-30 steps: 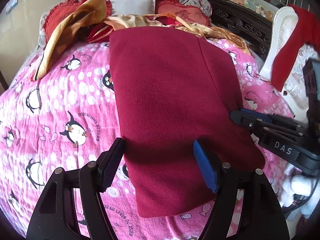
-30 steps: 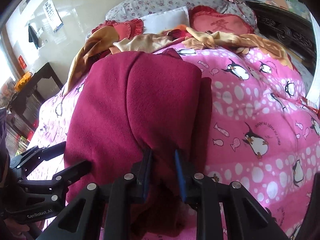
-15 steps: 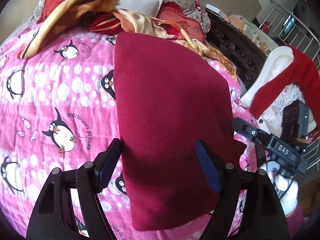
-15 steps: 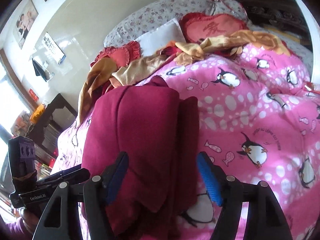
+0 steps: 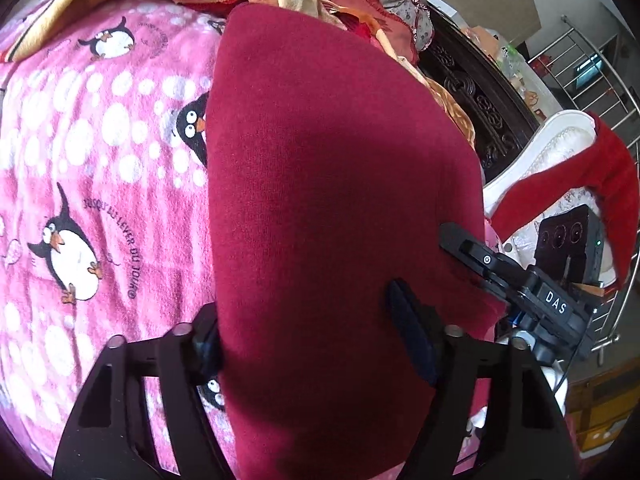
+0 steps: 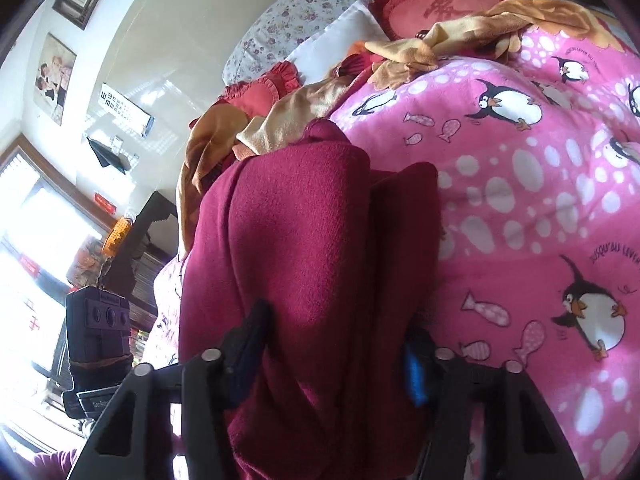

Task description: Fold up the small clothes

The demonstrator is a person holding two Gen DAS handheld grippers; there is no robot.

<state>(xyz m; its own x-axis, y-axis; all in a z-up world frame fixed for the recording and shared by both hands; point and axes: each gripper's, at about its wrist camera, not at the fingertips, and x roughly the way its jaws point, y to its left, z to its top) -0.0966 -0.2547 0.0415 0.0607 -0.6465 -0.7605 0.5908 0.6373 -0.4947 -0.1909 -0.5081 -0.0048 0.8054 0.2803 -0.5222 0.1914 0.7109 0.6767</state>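
Maroon garment [image 5: 340, 208] lay part-folded on bed [image 5: 100, 160]. Your left claw [image 5: 308, 344] and right claw [image 6: 336, 344] straddled near hem, jaws just narrowing, not yet pinching. Next: clamp both corners, fold away.

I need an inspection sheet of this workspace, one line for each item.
Surface: pink penguin blanket on a bed.
Job's things: dark red garment, partly folded, lying flat.
Clutter: orange cloths, pillows at the head end.
Grippers: left hand-held gripper and right hand-held gripper both astride the garment's near end; jaws just closing; grip unclear.
Cables: nothing seen.
Surroundings: white chair, wall pictures.
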